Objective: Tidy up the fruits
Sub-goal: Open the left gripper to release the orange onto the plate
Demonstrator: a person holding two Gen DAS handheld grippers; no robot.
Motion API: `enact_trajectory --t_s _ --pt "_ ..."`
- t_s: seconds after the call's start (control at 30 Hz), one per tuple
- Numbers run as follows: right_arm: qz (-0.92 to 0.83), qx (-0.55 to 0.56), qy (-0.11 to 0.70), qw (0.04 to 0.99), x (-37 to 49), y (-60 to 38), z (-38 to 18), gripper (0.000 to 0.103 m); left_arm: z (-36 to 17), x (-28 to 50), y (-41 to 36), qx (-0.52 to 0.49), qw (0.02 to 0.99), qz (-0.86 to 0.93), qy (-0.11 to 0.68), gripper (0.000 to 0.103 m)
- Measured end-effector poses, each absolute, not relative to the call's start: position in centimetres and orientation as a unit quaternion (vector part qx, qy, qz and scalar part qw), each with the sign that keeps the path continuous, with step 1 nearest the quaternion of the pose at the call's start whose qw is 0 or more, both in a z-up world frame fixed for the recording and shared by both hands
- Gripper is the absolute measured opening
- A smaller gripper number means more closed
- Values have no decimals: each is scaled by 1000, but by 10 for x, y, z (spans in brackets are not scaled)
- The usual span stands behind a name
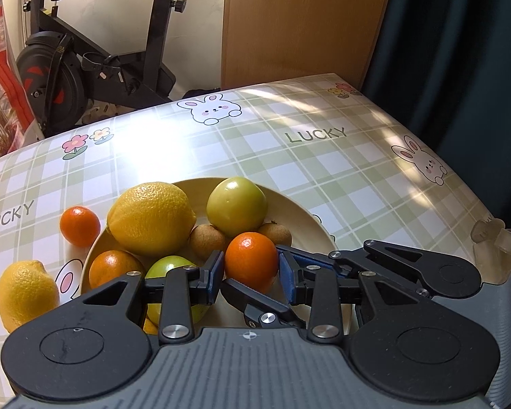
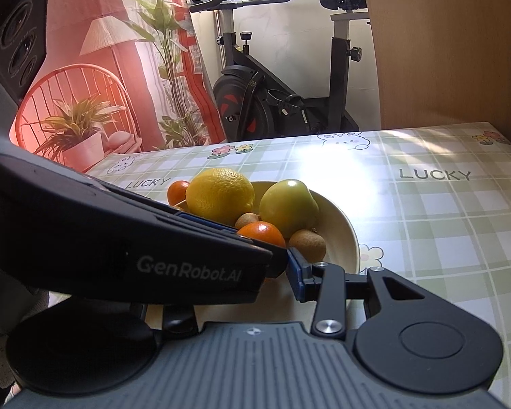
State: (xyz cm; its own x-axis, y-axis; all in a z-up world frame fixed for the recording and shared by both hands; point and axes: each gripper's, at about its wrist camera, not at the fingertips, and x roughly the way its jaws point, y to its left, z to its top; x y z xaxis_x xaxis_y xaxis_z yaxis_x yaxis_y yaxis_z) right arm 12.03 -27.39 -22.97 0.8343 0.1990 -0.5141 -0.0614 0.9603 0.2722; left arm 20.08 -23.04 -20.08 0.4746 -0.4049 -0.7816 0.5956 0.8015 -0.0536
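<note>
- Fruit filled a cream bowl [image 1: 310,218] on the checked worktop [image 1: 340,170]: a lemon [image 1: 151,218], green fruit [image 1: 236,206], oranges and small brown fruit.
- Left gripper [image 1: 252,269] had its fingers [image 1: 216,269] narrowed around an orange [image 1: 252,260] over the bowl.
- Right gripper [image 2: 282,269] was close beside the left gripper; I cannot tell whether its fingers held anything.
- A second lemon [image 1: 24,293] and another orange [image 1: 79,225] lay on the worktop beside the bowl.
</note>
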Motion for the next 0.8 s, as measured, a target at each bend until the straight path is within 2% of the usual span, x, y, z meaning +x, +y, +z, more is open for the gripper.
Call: enact_trajectory --t_s 0.33,0.5,0.6,0.8 --pt "53 121 260 957 118 -272 -231 41 -196 201 -230 103 855 -297 412 38" --pt "46 95 218 970 102 -264 -228 47 -192 190 -217 75 866 -300 394 40" --pt "47 93 192 976 91 -262 -227 47 -190 185 -207 58 868 -301 390 40" --pt "52 91 190 976 91 -260 -226 47 -177 180 -188 35 875 -301 377 40"
